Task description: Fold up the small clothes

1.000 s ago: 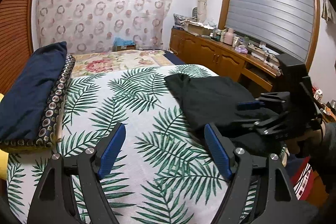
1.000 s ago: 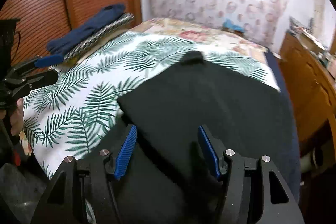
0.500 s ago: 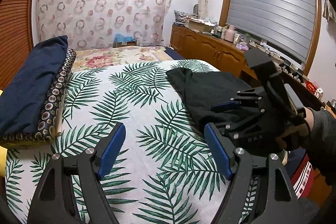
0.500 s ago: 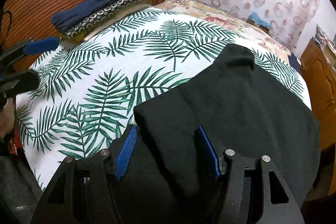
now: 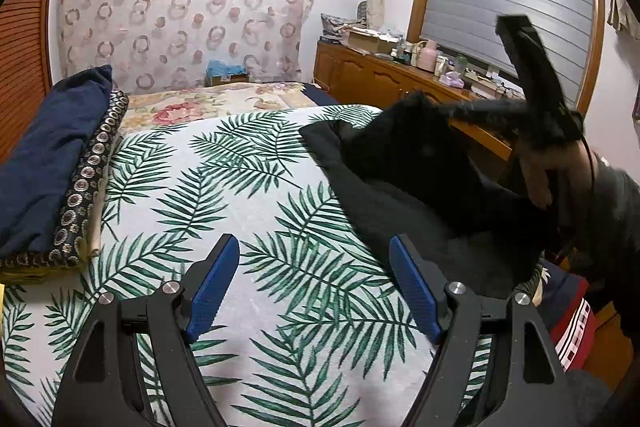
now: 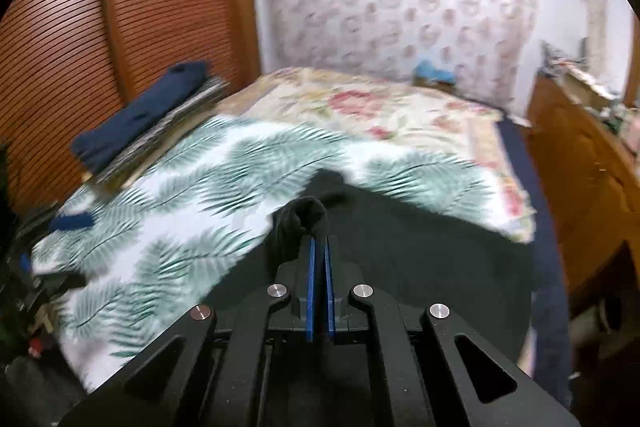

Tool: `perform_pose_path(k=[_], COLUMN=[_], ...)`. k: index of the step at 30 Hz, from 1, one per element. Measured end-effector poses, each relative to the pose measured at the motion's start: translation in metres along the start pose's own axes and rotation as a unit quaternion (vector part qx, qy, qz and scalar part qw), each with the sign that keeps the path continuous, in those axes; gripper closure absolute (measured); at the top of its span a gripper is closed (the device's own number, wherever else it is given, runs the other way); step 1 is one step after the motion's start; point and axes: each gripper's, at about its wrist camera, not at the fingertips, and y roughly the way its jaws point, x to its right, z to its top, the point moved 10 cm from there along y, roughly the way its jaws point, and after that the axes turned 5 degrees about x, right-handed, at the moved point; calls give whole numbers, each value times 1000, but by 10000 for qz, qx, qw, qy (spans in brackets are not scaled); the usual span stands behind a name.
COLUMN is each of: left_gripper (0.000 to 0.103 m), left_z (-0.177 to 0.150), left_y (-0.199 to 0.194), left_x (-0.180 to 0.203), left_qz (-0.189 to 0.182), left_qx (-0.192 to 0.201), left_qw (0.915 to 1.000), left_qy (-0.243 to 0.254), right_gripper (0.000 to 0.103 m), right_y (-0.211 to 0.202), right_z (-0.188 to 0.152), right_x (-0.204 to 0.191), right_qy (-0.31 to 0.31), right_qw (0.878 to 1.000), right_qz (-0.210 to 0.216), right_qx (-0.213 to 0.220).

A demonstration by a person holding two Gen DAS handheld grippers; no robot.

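Black garment (image 6: 420,259) on the palm-leaf bedspread (image 5: 224,211), one edge bunched and pinched between the pressed-together blue pads (image 6: 311,279) of the right gripper (image 6: 319,243), lifted clear of the bed just ahead of its fingertips. Rest of the cloth spread below and to that gripper's right. Left gripper (image 5: 314,283) spread wide, nothing between its fingers, hovering over bare leaf print with the garment just beyond its right finger. Folded navy blanket (image 5: 48,155) stacked far off to its left.
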Motion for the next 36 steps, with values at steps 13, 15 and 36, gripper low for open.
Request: perform_pose_path(k=[13, 15, 36], left_gripper=[25, 25, 25], left_z=[-11, -12, -44], left_y=[6, 7, 28], left_x=[20, 24, 73], left_qz=[-187, -231, -644], left_qx=[-184, -217, -870], left_qw=[9996, 9994, 9929], left_qy=[126, 142, 486], right_gripper=[99, 93, 55], right_y=[41, 44, -76], right_z=[-4, -5, -87], right_x=[118, 123, 35], right_qy=[193, 427, 276], right_qw=[9718, 9696, 9961], right_qz=[-2266, -2314, -775], right_qx=[-618, -679, -317])
